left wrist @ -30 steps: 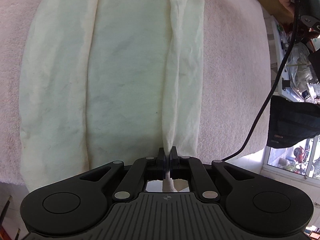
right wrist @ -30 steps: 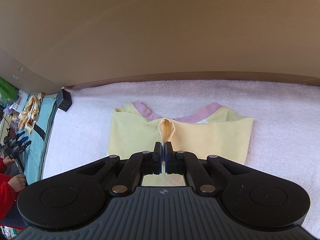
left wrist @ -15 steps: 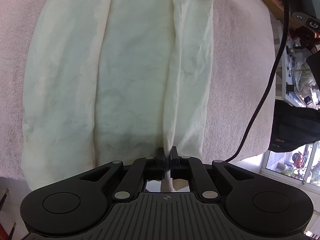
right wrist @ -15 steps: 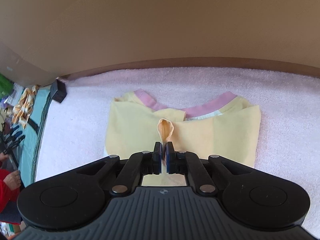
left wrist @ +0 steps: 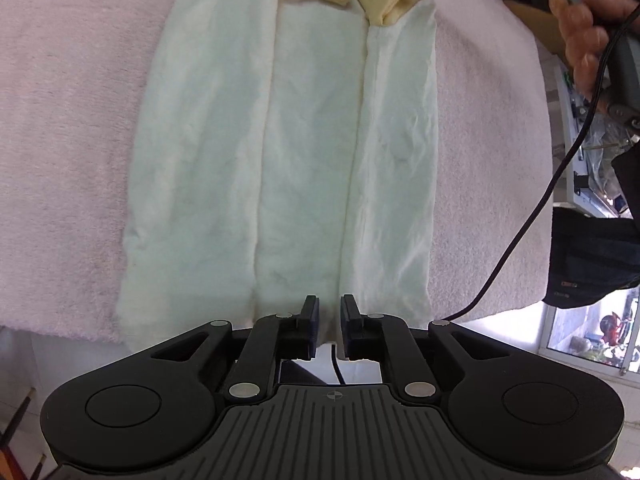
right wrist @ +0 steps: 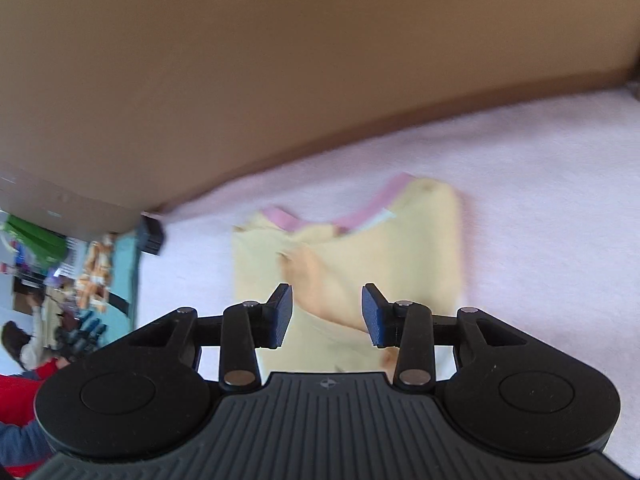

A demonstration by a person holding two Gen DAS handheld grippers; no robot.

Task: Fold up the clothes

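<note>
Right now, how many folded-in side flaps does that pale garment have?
2. A left flap lies along the garment's left side, and a right flap along its right, both flat on the pink towel. Nothing seems hidden.

The left gripper (left wrist: 328,326) hangs low with its jaws a narrow gap apart, nothing between them. The right gripper (right wrist: 327,316) is tilted, jaws spread wider and empty. The person's right hand (left wrist: 586,36) wraps its handle.
</note>
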